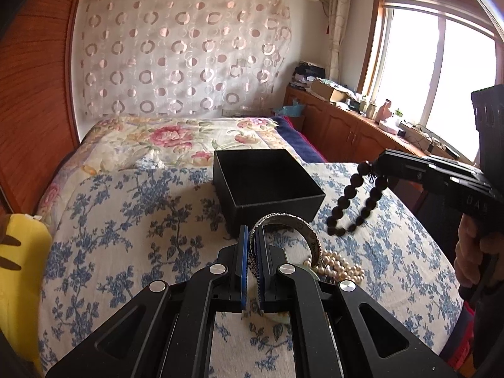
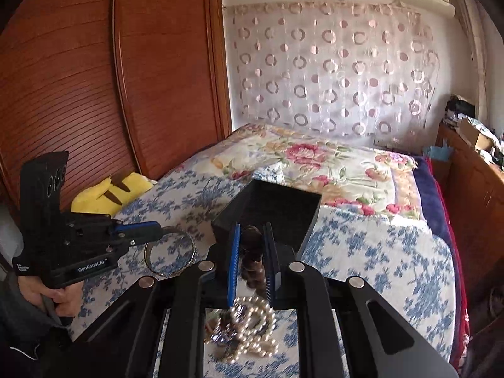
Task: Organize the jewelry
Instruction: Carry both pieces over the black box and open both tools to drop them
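Observation:
An open black box (image 1: 267, 182) sits on the blue-floral bedspread; it also shows in the right wrist view (image 2: 277, 211). My left gripper (image 1: 252, 239) is shut on a silver bangle (image 1: 302, 230), held just in front of the box; the bangle also shows from the side (image 2: 170, 252). My right gripper (image 2: 252, 236) is shut on a dark bead bracelet (image 2: 252, 261), which hangs in the air right of the box (image 1: 352, 201). A pearl strand (image 2: 252, 327) lies on the bedspread below, also seen in the left wrist view (image 1: 340, 271), with other small jewelry beside it.
A yellow plush toy (image 1: 19, 271) lies at the bed's left edge by the wooden wardrobe (image 2: 94, 78). A floral quilt (image 1: 176, 138) covers the far bed. A cluttered wooden cabinet (image 1: 352, 126) runs under the window on the right.

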A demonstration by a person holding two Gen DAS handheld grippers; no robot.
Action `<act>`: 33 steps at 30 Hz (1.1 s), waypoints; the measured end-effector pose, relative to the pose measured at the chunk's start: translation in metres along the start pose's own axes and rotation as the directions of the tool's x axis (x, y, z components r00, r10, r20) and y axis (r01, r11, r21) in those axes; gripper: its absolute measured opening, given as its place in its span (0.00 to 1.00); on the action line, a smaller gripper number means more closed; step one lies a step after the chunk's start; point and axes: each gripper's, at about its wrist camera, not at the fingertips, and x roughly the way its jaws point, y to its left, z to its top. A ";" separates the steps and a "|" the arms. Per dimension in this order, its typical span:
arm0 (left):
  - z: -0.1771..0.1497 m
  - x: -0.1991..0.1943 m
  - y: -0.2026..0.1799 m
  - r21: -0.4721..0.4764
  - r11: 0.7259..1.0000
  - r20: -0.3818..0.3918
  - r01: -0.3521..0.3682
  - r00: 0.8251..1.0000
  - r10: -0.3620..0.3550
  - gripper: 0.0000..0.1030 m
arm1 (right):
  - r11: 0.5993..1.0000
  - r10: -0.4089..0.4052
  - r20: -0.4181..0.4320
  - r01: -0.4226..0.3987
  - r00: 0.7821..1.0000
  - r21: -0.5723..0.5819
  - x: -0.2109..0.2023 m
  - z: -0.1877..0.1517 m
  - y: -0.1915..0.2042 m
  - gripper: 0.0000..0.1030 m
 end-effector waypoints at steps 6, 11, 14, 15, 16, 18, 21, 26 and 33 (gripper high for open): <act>0.012 0.009 0.002 0.004 1.000 0.001 -0.003 1.000 0.003 0.03 | 1.000 -0.003 0.015 0.003 1.000 -0.010 0.009 0.018 -0.009 0.15; 0.029 0.021 0.005 0.013 1.000 -0.001 -0.006 1.000 0.006 0.03 | 1.000 -0.003 0.025 0.003 1.000 -0.024 0.024 0.035 -0.016 0.15; 0.038 0.030 0.006 0.023 1.000 -0.004 -0.013 1.000 0.013 0.03 | 1.000 0.003 0.025 -0.002 1.000 -0.027 0.035 0.044 -0.020 0.15; 0.040 0.033 0.006 0.026 1.000 -0.005 -0.015 1.000 0.015 0.03 | 1.000 0.001 0.024 -0.001 1.000 -0.030 0.040 0.046 -0.021 0.15; 0.043 0.035 0.006 0.029 0.999 -0.005 -0.017 1.000 0.017 0.03 | 1.000 0.001 0.023 0.000 1.000 -0.029 0.043 0.047 -0.023 0.15; 0.049 0.043 0.006 0.035 0.999 -0.008 -0.023 1.000 0.023 0.03 | 1.000 0.003 0.012 -0.003 1.000 -0.021 0.055 0.047 -0.028 0.15; 0.055 0.052 0.007 0.038 0.999 -0.013 -0.028 1.000 0.028 0.03 | 1.000 0.015 -0.018 -0.015 1.000 0.002 0.073 0.044 -0.036 0.16; 0.065 0.070 0.007 0.044 0.999 -0.029 -0.031 0.999 0.032 0.04 | 0.999 0.016 -0.066 -0.014 0.998 0.029 0.093 0.034 -0.045 0.26; 0.071 0.095 0.002 0.064 0.998 -0.061 -0.029 0.998 0.033 0.04 | 0.999 0.003 -0.070 0.001 0.998 0.053 0.090 0.021 -0.059 0.26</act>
